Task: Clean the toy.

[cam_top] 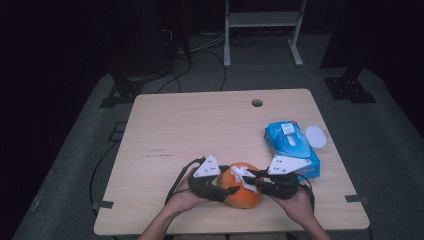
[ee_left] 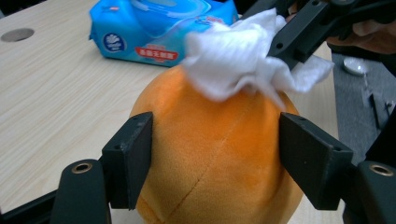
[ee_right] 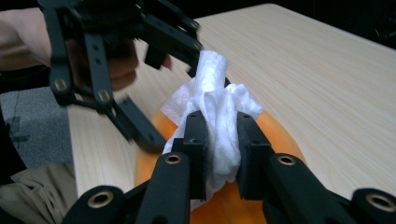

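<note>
1. An orange plush ball [cam_top: 241,194] sits at the lower centre of the high view, near the front edge of the wooden table [cam_top: 200,130].
2. The left gripper [cam_top: 226,191] comes in from the lower left; in the left gripper view its two black jaws stand on either side of the ball, pads against the plush, clamped on it.
3. The right gripper [cam_top: 251,179] comes in from the lower right. In the right gripper view its jaws are pinched together on a crumpled white wipe [ee_right: 215,116] that lies on top of the ball.
4. A blue pack of wet wipes [cam_top: 291,147] lies to the right of centre in the high view, just behind the right gripper.
5. A small white lid [cam_top: 316,135] rests beside the pack, at its right.
</note>
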